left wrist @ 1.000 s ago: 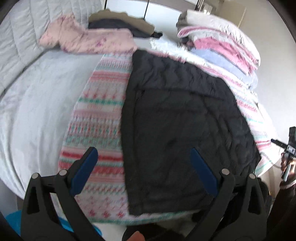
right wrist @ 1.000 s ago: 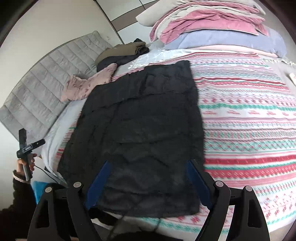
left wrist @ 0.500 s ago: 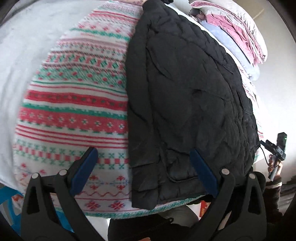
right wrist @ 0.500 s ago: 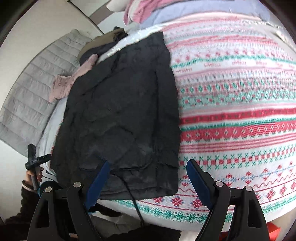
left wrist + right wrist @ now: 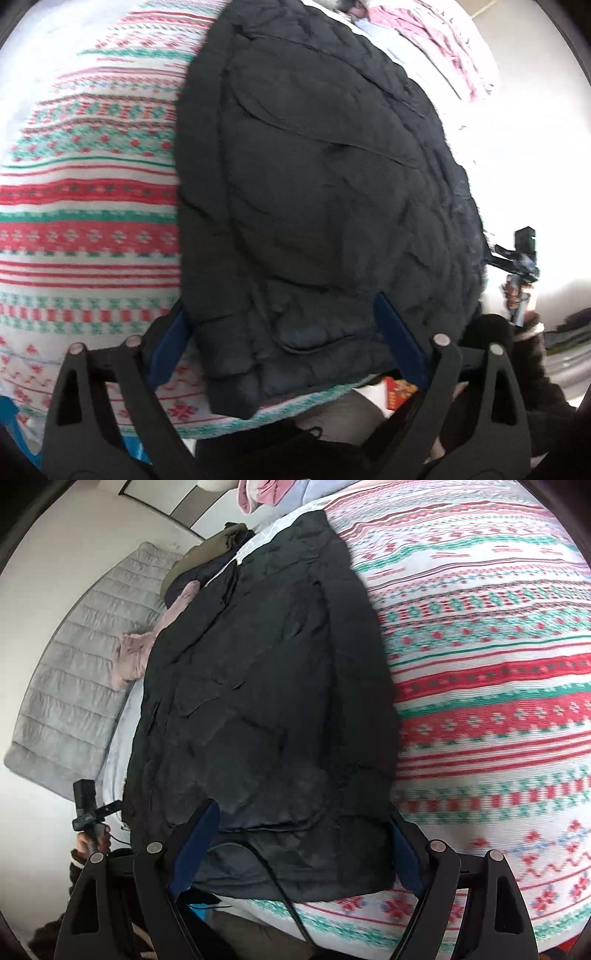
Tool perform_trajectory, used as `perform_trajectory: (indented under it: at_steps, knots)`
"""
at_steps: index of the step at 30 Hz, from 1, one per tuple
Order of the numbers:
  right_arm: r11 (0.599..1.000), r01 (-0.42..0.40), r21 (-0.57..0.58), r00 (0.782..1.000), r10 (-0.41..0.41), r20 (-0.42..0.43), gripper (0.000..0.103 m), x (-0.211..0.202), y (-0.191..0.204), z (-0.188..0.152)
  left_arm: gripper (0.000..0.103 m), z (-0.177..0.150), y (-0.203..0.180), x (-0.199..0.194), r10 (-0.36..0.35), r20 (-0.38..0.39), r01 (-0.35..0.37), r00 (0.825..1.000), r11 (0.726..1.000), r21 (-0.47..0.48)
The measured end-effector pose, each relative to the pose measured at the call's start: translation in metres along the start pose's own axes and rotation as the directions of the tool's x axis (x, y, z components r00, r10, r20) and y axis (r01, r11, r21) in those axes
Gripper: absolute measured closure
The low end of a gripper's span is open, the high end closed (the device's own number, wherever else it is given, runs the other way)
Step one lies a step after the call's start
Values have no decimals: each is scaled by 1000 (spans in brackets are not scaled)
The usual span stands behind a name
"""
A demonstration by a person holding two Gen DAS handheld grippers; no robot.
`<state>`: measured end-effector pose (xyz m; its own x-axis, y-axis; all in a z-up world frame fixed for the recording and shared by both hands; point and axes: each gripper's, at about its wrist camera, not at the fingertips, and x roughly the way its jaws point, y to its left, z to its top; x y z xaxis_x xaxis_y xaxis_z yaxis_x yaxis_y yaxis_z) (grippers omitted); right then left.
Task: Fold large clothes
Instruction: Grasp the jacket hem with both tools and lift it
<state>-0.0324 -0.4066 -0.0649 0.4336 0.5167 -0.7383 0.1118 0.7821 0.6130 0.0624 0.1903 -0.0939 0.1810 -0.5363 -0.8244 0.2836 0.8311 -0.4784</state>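
bed: patterned blanket (image 5: pixel 498 686) | grey quilted headboard (image 5: pixel 74 672) | white wall (image 5: pixel 85 528)

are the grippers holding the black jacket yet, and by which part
Nothing is held. Both the left gripper and right gripper are open, straddling the black jacket's near hem.

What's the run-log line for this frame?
phase: reach | left claw: open at near hem | right claw: open at near hem | black quilted puffer jacket: flat on red-green patterned knit blanket, ungrasped
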Motion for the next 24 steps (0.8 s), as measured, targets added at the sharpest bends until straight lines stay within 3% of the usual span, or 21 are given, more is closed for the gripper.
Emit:
perform_trajectory:
  at_steps: [2, 3, 4, 5, 6, 8, 13, 17, 24]
  knots:
    - [1000, -16, -15, 1000, 16, -9, 36, 5, 7, 0, 24, 0, -4, 3, 2, -18, -1, 1000, 1000, 22]
    - [1000, -21, -13, 1000, 20, -14, 52, 8, 10, -1, 30, 0, -7, 4, 2, -25, -1, 1000, 1000, 31]
    - [1000, -11, -16, 1000, 10, -15, 67, 10, 14, 0, 44, 0, -8, 5, -1, -30, 2, 1000, 999, 35]
    - [1000, 1, -21, 1000, -1, -13, 74, 10, 17, 0, 59, 1, -10, 5, -5, -33, 6, 999, 999, 34]
    - [1000, 12, -25, 1000, -12, -1, 84, 8, 20, 0, 65, 1, -12, 4, -12, -31, 13, 999, 999, 33]
    - [1000, 0, -31, 999, 2, 34, 89, 0, 26, 1, 80, 1, -22, -1, -19, -4, 20, 1000, 998, 55]
    - [991, -86, -101, 980, 102, 169, 93, -45, 54, -3, 85, 1, -56, -43, -88, 159, 67, 983, 989, 133]
    - [973, -106, -204, 955, 157, 253, 94, -81, 88, -9, 87, 0, -87, -90, -157, 281, 101, 947, 973, 207]
    - [936, -64, -346, 912, 196, 361, 94, -137, 148, -36, 87, -22, -123, -163, -240, 407, 111, 881, 942, 316]
